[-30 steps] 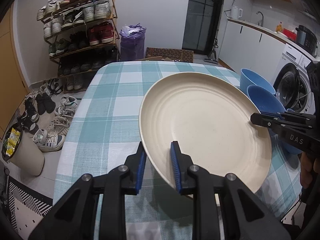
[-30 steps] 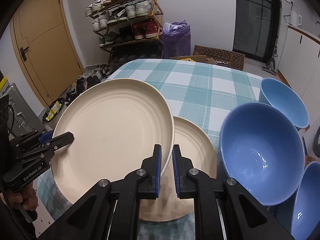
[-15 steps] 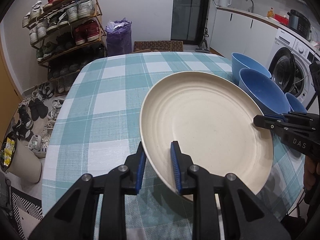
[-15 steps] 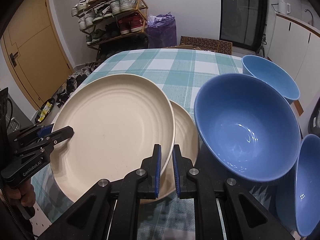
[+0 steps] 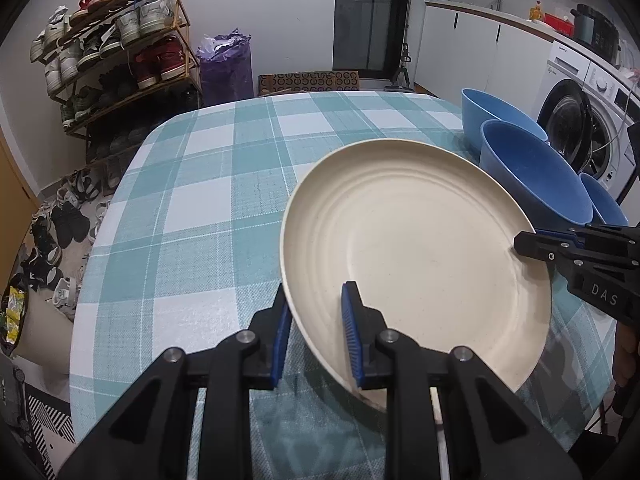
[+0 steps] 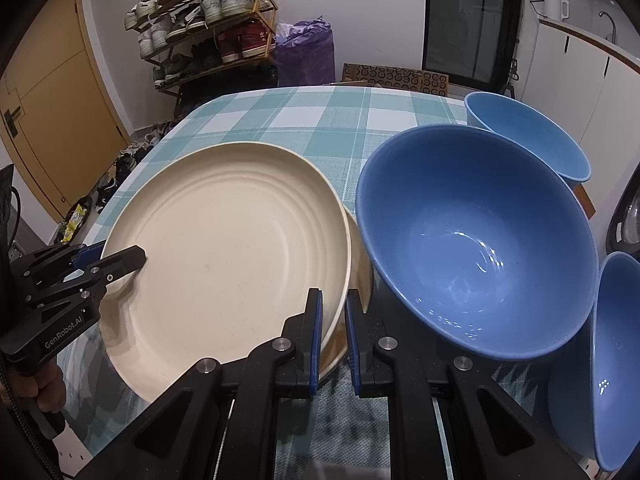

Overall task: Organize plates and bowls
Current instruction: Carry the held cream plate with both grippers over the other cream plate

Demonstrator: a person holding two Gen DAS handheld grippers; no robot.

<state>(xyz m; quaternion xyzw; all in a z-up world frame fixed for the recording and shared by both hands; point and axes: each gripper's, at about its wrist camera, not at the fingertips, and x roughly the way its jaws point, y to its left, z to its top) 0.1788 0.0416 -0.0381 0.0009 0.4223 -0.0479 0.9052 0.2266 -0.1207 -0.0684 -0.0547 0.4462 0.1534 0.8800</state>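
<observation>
A large cream plate (image 5: 412, 248) (image 6: 232, 248) hangs slightly tilted just above the checked table (image 5: 192, 184), held by both grippers. My left gripper (image 5: 316, 300) (image 6: 120, 258) is shut on its left rim. My right gripper (image 6: 334, 298) (image 5: 524, 242) is shut on the opposite rim. Under the plate's right side lies a smaller cream plate (image 6: 362, 272), showing only as a narrow sliver. Right beside it stands a big blue bowl (image 6: 472, 240) (image 5: 532, 168).
A second blue bowl (image 6: 528, 136) (image 5: 496, 110) stands behind the big one and a third (image 6: 616, 340) (image 5: 604, 200) at the table's right edge. A shoe rack (image 5: 116, 40) and purple bag (image 5: 226, 64) stand beyond the table, a washing machine (image 5: 580, 128) to the right.
Both grippers have sunk with the large plate, which now covers nearly all of the smaller plate. The blue bowls loom closer. Neither grip has changed.
</observation>
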